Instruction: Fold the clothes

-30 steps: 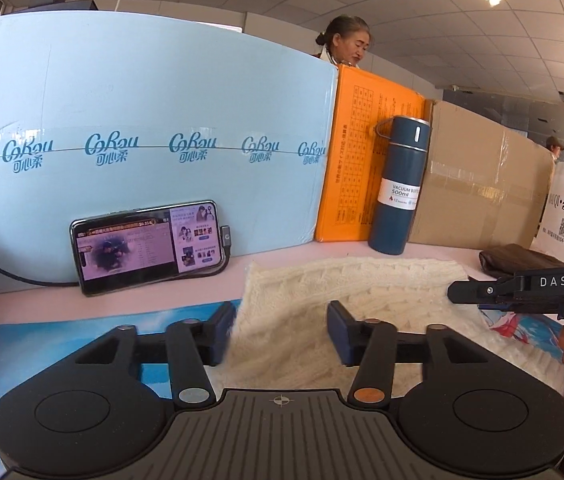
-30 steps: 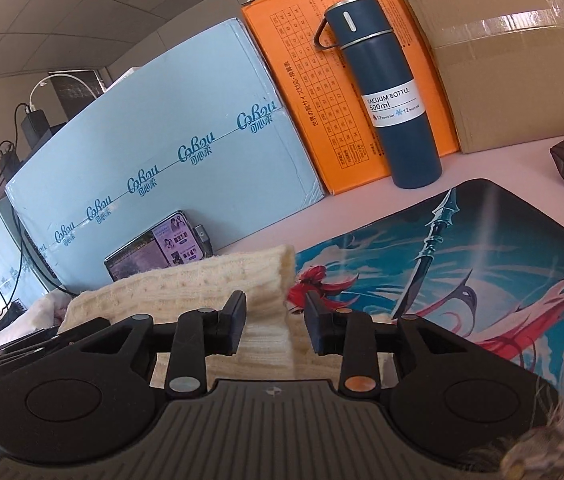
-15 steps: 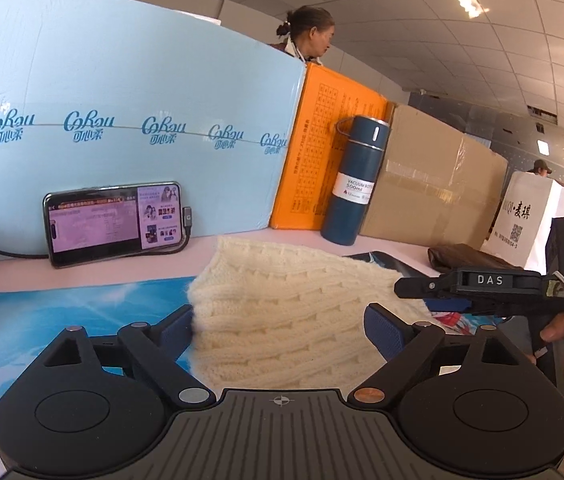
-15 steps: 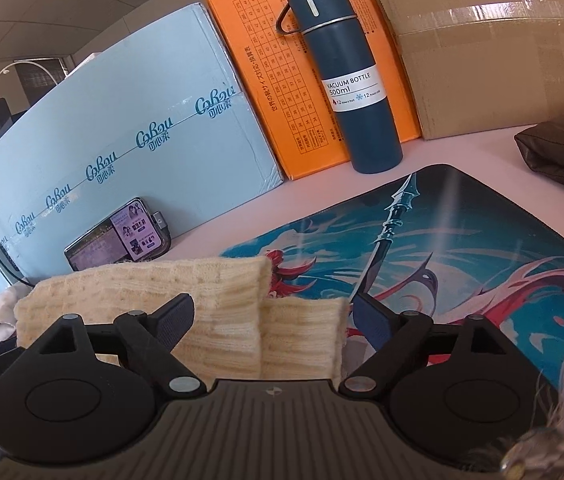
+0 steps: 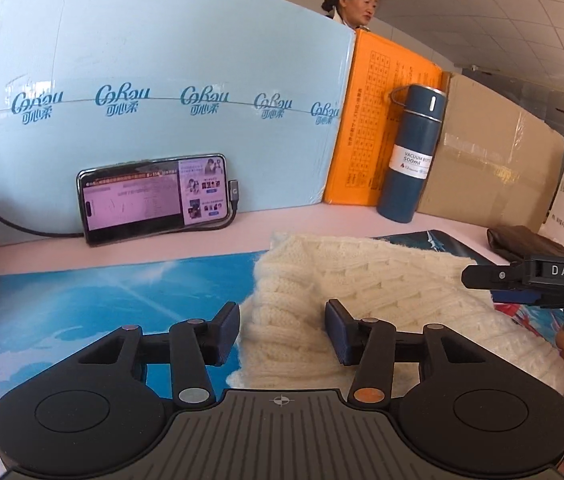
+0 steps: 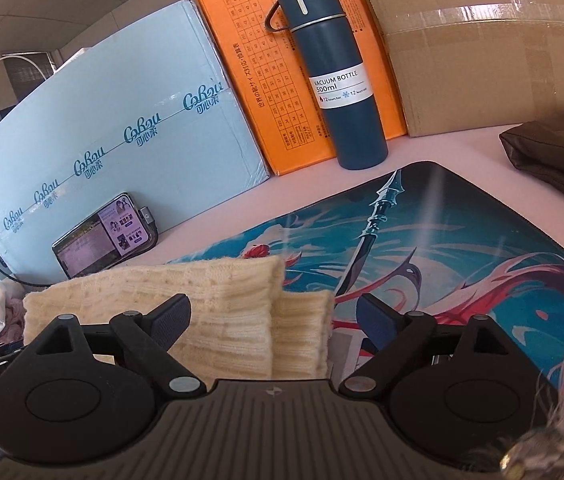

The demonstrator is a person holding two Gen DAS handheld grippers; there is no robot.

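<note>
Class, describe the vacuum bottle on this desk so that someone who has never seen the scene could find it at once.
Find the row of boxes standing along the back of the desk. Where the orange box meets the brown cardboard box, a tall vacuum bottle stands upright in front. It alone is a dark blue cylinder, with a white label and a metal loop at its cap.

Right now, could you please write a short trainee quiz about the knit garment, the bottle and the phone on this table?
1. True or false: the blue vacuum bottle lies on its side.
2. What leans against the light blue box? A) the phone B) a book C) a cup
3. Fill in: the cream knit garment rests on the printed ____.

Key: 1 false, it stands upright; 2 A; 3 mat.
</note>
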